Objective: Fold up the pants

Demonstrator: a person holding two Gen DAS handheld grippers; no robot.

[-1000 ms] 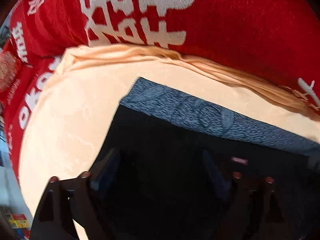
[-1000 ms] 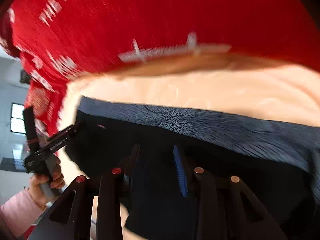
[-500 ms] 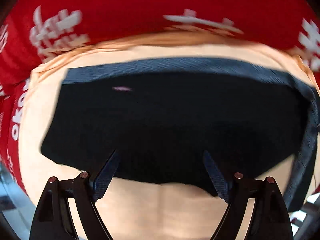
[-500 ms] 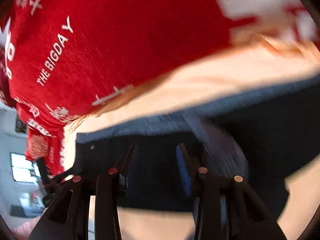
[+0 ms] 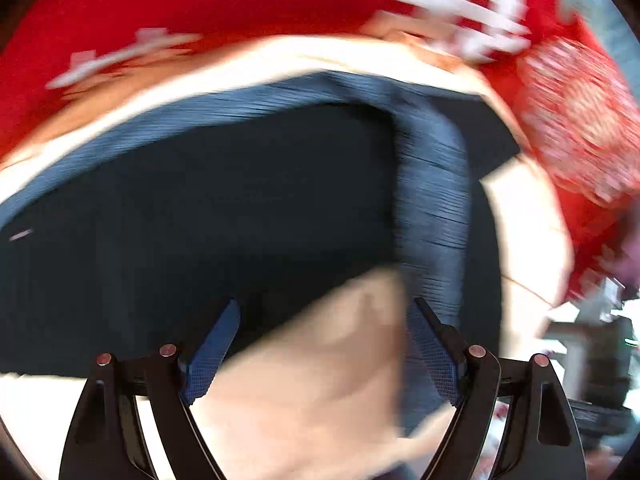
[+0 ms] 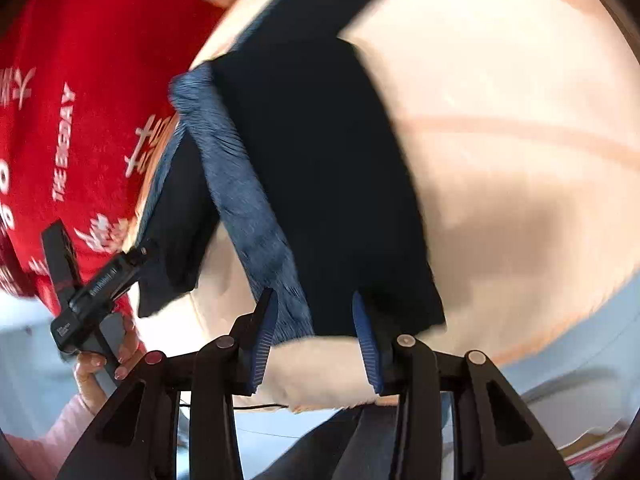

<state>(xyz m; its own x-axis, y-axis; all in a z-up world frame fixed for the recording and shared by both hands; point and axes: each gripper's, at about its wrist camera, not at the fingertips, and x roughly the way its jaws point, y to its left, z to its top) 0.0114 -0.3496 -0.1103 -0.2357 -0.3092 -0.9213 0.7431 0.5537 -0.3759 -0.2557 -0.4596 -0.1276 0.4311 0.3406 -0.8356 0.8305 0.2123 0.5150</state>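
Note:
The pants (image 5: pixel 224 208) are dark navy with a grey-blue ribbed band (image 5: pixel 432 192) and lie flat on a peach cloth (image 5: pixel 320 392). In the left wrist view, motion blurs them. My left gripper (image 5: pixel 324 344) stands wide open above the peach cloth at the pants' near edge, with nothing held. In the right wrist view the pants (image 6: pixel 320 168) stretch away from my right gripper (image 6: pixel 316 332), and the band (image 6: pixel 248 200) runs along their left. Those jaws are part open over the pants' near corner, and their pads press on nothing.
A red blanket (image 5: pixel 200 4) with white lettering lies under the peach cloth and beyond it. A hand (image 6: pixel 96 364) in a pink sleeve grips the other gripper's handle at the left of the right wrist view. The bed's edge and a pale floor (image 6: pixel 580 344) show at lower right.
Both views have swung and rolled. The left fingers were over the dark pants and now hang over the peach cloth at the pants' edge. The right jaws stand a little wider.

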